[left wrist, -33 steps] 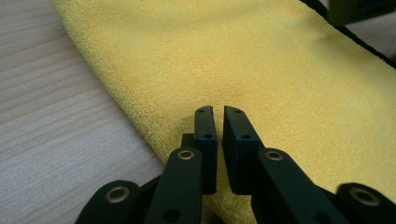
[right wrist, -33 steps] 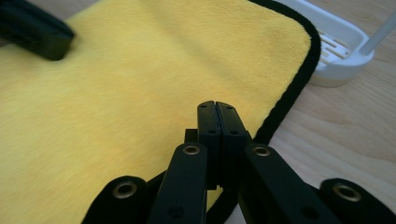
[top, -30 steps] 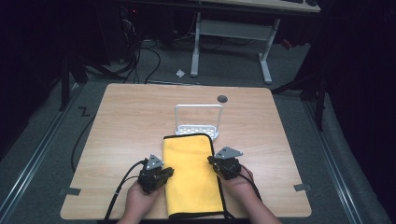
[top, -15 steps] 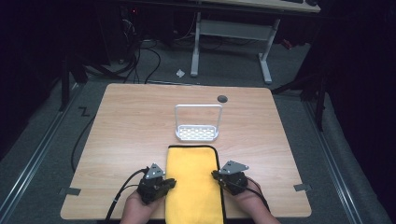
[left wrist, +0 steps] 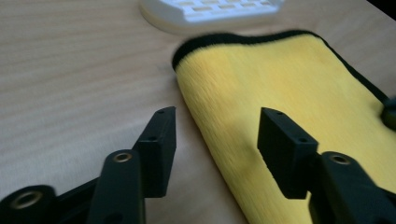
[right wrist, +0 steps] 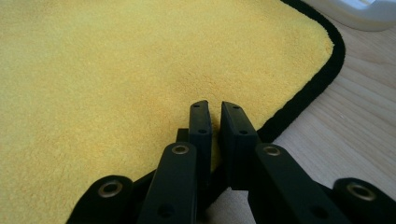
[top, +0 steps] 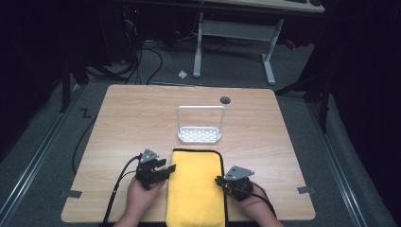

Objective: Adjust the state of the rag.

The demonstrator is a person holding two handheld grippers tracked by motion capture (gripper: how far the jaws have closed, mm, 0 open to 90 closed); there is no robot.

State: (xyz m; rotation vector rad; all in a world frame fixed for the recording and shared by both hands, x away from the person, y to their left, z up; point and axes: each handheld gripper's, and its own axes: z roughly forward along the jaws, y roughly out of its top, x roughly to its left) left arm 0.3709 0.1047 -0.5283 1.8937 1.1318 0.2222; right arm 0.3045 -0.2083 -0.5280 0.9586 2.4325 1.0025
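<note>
A yellow cloth [top: 196,187] lies folded at the middle of the desk's [top: 123,123] near edge, just short of a white rack [top: 199,135]. The left gripper [top: 166,169] has wide jaws straddling the fold. The right gripper [top: 220,180] has narrow jaws with a thin gap, holding nothing. The cloth looks soft, light and limp; best pinched at its black-bound edge.

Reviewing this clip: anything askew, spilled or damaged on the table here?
Nothing is spilled or damaged. One oddity: the yellow cloth runs off the table's near edge instead of lying fully on it. The white rack stands upright just beyond the cloth.
</note>
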